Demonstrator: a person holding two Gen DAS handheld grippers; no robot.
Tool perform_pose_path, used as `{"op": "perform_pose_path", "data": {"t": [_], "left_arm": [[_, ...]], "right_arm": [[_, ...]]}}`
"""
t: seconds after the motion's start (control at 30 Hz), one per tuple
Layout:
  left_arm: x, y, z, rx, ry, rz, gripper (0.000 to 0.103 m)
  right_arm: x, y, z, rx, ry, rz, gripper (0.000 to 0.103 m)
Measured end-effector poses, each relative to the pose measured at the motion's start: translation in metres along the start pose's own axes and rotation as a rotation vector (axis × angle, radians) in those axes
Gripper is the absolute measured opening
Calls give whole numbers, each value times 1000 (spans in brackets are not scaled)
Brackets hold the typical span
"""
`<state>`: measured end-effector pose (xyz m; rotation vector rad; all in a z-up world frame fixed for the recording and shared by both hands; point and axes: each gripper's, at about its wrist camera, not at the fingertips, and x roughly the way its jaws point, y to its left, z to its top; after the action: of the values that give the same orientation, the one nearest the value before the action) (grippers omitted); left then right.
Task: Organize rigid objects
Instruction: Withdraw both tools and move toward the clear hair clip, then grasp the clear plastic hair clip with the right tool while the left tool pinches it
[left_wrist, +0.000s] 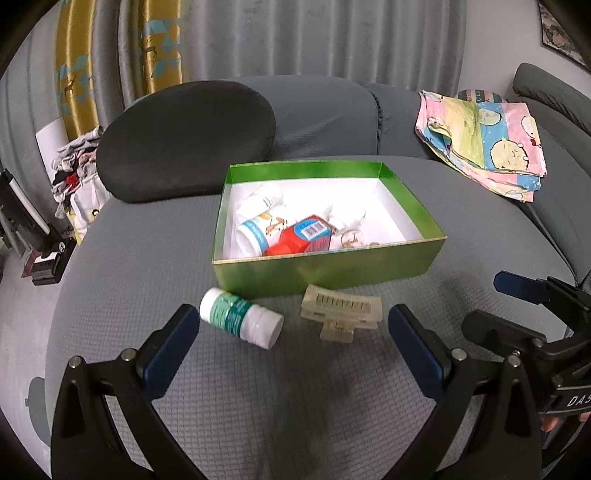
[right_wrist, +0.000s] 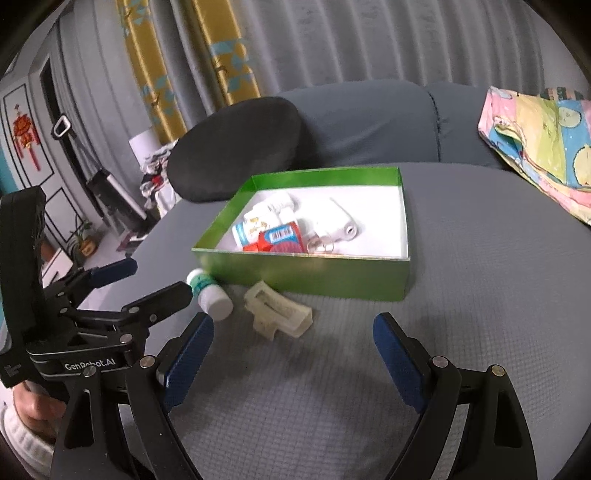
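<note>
Both grippers, left gripper (left_wrist: 291, 332) and right gripper (right_wrist: 293, 339), hung wide and empty; white green-labelled bottle (left_wrist: 240, 318) and translucent hair claw clip (left_wrist: 341, 314) lay lower-centre, before the green cardboard box (left_wrist: 332, 269). That bottle could've rolled if nudged.

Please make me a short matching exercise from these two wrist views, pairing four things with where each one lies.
Things:
1. pill bottle
2. hair clip
3. red packet
4. folded cloth

Places:
A. inside the green box
B. on the sofa, behind the box to the right
C. on the grey surface in front of the box, nearer the left gripper
D. on the grey surface in front of the box, right of the bottle

Pairs: 1-C, 2-D, 3-A, 4-B
</note>
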<state>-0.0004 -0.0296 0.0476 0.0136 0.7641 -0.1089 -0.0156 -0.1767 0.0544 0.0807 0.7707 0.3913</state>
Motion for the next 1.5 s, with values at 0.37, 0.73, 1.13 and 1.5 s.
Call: {"op": "perform_pose_path", "data": {"t": [0.37,0.73,1.13,1.5], "left_arm": [[15,21,-25,-118,84,-89,102],[33,21,-36,-146,116,-247,102],[84,4,-24,-203,218,-368,102],[100,-4,-17,-198,261,-348,100]], "right_arm": [[16,3,-19,-10,61,-16,89],[54,3,-42,-26,153,1,89],[75,-7,-38,-11,169,35,89],[103,-4,-28,-87,191,97,89]]}}
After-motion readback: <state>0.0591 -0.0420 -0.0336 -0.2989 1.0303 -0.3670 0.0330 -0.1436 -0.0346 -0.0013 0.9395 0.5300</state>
